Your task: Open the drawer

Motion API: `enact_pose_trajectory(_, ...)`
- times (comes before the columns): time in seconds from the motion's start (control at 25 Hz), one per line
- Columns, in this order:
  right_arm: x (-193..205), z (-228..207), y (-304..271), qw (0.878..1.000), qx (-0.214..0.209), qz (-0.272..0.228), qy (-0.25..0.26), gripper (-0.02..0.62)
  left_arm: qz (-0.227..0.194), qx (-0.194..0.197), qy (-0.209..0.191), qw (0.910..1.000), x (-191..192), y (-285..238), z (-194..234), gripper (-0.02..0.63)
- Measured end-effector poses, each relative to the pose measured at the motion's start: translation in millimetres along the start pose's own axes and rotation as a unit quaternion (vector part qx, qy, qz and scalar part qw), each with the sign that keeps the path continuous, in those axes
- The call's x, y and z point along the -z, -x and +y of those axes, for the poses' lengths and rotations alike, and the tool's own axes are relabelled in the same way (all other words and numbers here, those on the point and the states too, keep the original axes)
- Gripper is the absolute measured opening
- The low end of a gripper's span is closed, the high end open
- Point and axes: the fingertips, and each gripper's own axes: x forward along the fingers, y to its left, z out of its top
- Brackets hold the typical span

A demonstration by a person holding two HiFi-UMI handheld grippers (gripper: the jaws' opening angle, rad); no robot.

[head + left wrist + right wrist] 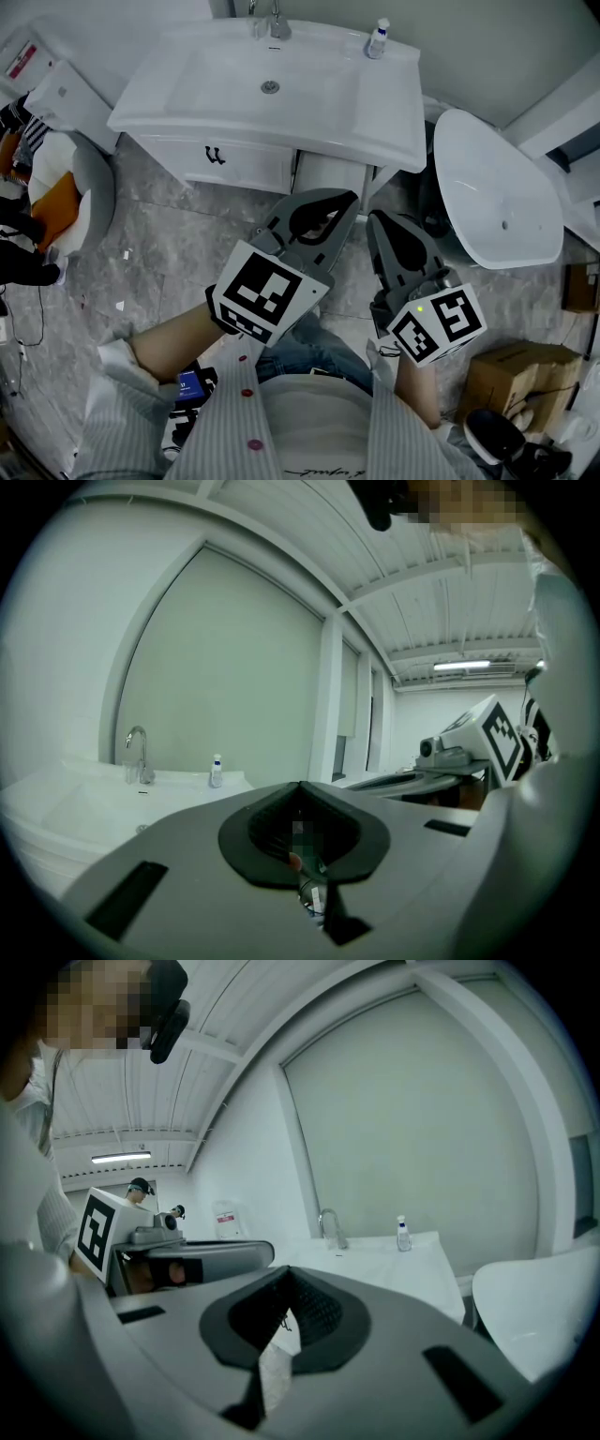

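Nothing is done yet: the vanity drawer (246,169) sits closed at ten o'clock from the left gripper (343,199) and right gripper (379,218), both claws pinched together, empty, apart from its handle (215,156).

1. White washbasin (150,108), drain (270,87) at its centre.
2. Chrome faucet (275,21), upright at the basin's back edge.
3. Small bottle (377,39), standing on the basin's rear right corner.
4. White oval fixture (497,187), just right of the basin.
5. Cardboard box (511,375), on the grey marbled floor (159,244), lower right.
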Motion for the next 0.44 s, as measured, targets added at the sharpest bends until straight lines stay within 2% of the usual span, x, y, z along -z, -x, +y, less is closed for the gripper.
enact_pose_trajectory(0.44,5.0,3.7,-0.9,1.000,-0.008,0.006,0.000,0.008,0.002,0.004,0.005,1.0000,6.2,2.0,-6.0,0.017)
